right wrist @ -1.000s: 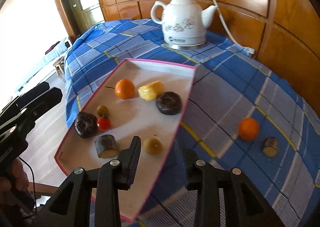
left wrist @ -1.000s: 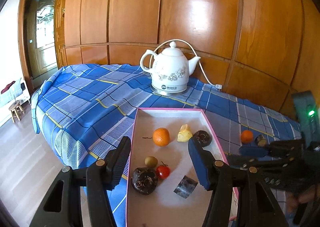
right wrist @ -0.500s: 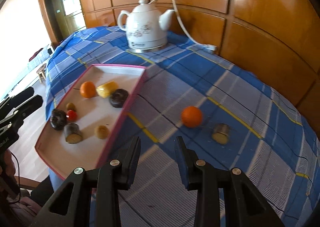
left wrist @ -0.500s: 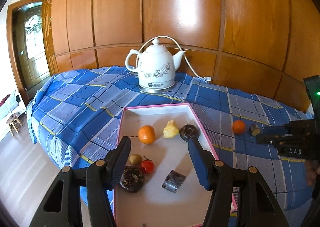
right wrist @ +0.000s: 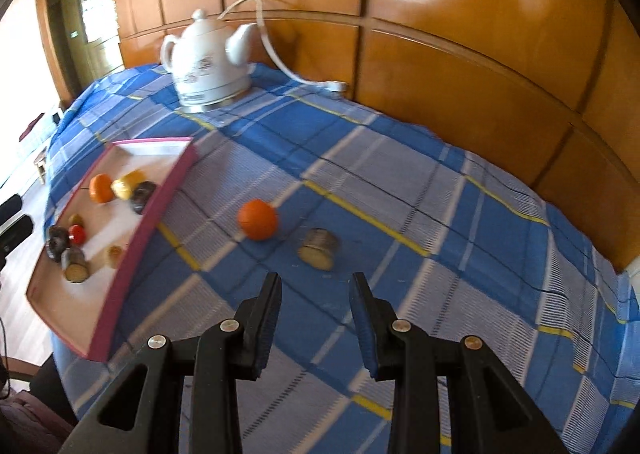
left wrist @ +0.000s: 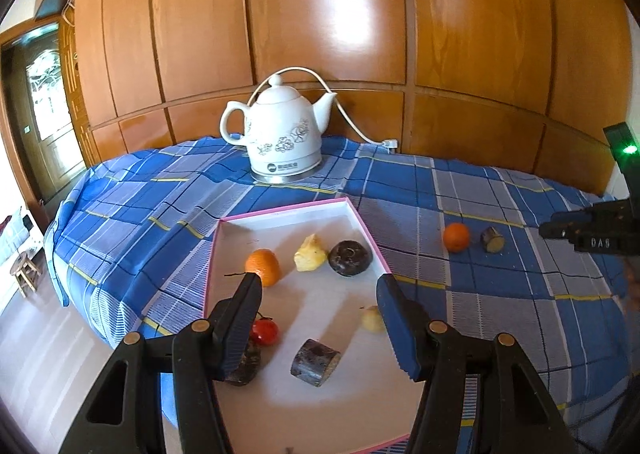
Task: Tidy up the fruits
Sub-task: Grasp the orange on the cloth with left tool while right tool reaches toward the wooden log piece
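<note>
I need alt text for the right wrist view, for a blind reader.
The open, empty right gripper points at an orange and a cut stem piece on a blue checked cloth; a pink-rimmed tray of fruit lies left.

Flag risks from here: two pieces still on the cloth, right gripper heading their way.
1. The loose orange is round and lies on bare cloth; a nudge from the narrow, empty right gripper may roll it.
2. The cut stalk piece lies close beside it, so one finger could knock it.
3. The tray reaches the table edge.
</note>
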`<action>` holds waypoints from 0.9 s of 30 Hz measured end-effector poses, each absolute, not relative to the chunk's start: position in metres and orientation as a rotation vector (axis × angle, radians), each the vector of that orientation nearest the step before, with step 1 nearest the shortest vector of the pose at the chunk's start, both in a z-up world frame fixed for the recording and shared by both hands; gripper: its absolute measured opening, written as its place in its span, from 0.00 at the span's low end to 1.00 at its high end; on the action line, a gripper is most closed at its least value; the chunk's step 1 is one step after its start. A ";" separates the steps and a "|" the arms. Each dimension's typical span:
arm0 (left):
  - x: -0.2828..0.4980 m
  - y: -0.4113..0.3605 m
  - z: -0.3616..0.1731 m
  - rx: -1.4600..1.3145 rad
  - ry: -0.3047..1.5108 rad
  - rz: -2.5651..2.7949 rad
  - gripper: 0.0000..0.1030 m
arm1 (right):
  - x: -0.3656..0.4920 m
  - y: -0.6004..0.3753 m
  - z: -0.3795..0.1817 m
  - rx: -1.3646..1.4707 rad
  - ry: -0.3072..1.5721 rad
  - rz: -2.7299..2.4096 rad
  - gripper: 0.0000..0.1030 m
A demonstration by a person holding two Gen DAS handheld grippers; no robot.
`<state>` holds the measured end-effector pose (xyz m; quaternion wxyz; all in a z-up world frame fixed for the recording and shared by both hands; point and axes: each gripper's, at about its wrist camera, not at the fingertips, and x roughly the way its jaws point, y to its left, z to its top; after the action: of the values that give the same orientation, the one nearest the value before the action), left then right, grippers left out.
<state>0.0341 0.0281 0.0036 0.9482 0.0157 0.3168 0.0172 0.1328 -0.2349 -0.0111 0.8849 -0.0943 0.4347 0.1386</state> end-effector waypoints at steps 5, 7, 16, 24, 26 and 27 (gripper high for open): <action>0.038 0.016 0.001 0.056 0.665 0.004 0.59 | 0.143 -0.270 -0.021 -0.161 0.911 0.209 0.34; 0.040 0.010 -0.001 0.068 0.674 -0.015 0.59 | 0.148 -0.283 -0.028 -0.121 0.923 0.177 0.34; 0.063 -0.024 -0.010 0.071 0.746 -0.129 0.59 | 0.158 -0.316 -0.035 0.005 0.960 0.079 0.34; 0.089 -0.060 -0.014 0.114 0.774 -0.206 0.59 | 0.158 -0.315 -0.033 0.021 0.968 0.082 0.34; 0.100 -0.066 -0.018 0.088 0.810 -0.228 0.59 | 0.159 -0.314 -0.033 0.026 0.971 0.085 0.34; 0.107 -0.068 -0.021 0.070 0.832 -0.239 0.59 | 0.159 -0.314 -0.032 0.028 0.971 0.085 0.34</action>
<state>0.1068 -0.0684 -0.0208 0.9071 0.0341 0.4032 -0.1156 0.1587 -0.3139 -0.0324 0.8836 0.0132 0.4663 0.0408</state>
